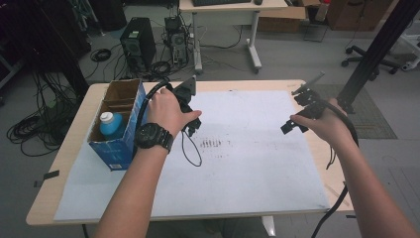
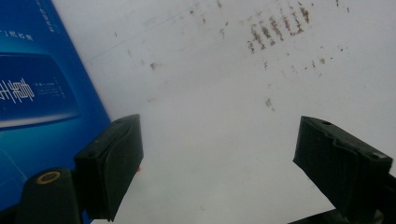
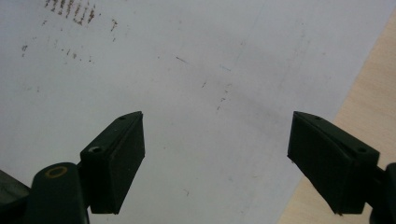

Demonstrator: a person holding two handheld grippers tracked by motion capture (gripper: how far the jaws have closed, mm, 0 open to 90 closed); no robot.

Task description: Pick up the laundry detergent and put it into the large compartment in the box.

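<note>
A blue cardboard box (image 1: 117, 124) stands at the left of the table, its top open, with a blue bottle with a white cap (image 1: 110, 124) inside. My left gripper (image 1: 194, 125) hovers just right of the box over the white sheet (image 1: 237, 163), held by the hand with the black watch. Its jaws stand wide apart with nothing between them (image 2: 219, 163), and the blue box wall (image 2: 42, 102) lies close at their left. My right gripper (image 1: 289, 127) hangs over the sheet's right side, also wide open and empty (image 3: 217, 163).
The white sheet bears a patch of brown marks (image 1: 212, 144) near its middle. Bare wood of the table (image 3: 369, 107) shows past the sheet's right edge. Cables trail from both grippers. Beyond the table stand a computer tower (image 1: 137, 42), a desk and tangled floor cables.
</note>
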